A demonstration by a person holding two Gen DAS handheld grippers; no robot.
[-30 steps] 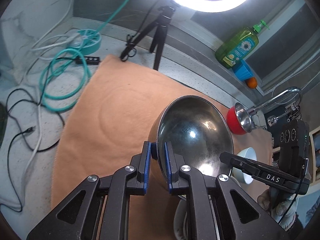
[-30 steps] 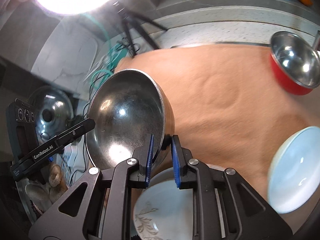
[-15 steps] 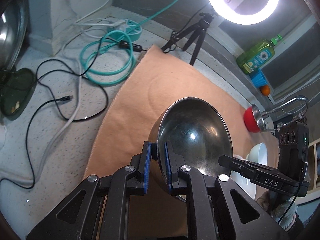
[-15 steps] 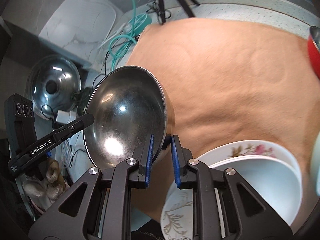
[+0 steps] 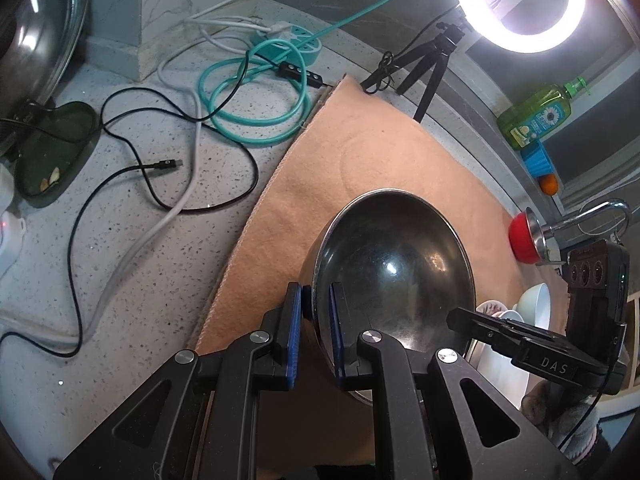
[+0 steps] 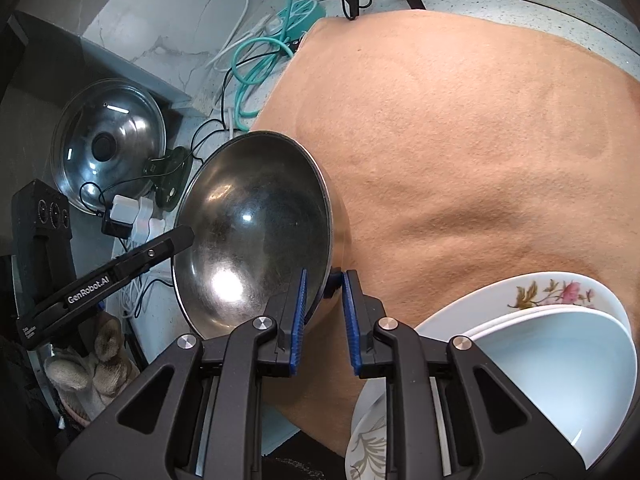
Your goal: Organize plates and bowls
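A large steel bowl (image 5: 392, 272) (image 6: 256, 232) hangs tilted above the orange cloth (image 5: 360, 168) (image 6: 460, 140), held from both sides. My left gripper (image 5: 314, 320) is shut on the bowl's left rim. On the opposite rim my right gripper (image 6: 324, 308) is shut too. Each gripper shows in the other's view as a black arm reaching the bowl's far edge. A white bowl (image 6: 560, 368) sits in a flowered plate (image 6: 552, 292) at the lower right of the right wrist view. A red bowl with steel lining (image 5: 526, 238) stands far right on the cloth.
Teal and black cables (image 5: 256, 96) and a teal power strip (image 5: 288, 44) lie left of the cloth. A ring light on a tripod (image 5: 516, 4) stands behind. A pot lid (image 6: 108, 144) leans at the left. Green soap bottle (image 5: 536, 116) and a tap (image 5: 588, 216) are at the right.
Both grippers carried the steel bowl toward the cloth's left edge and slightly down; the cables and pot lid came into view. The grips stayed shut on the rim.
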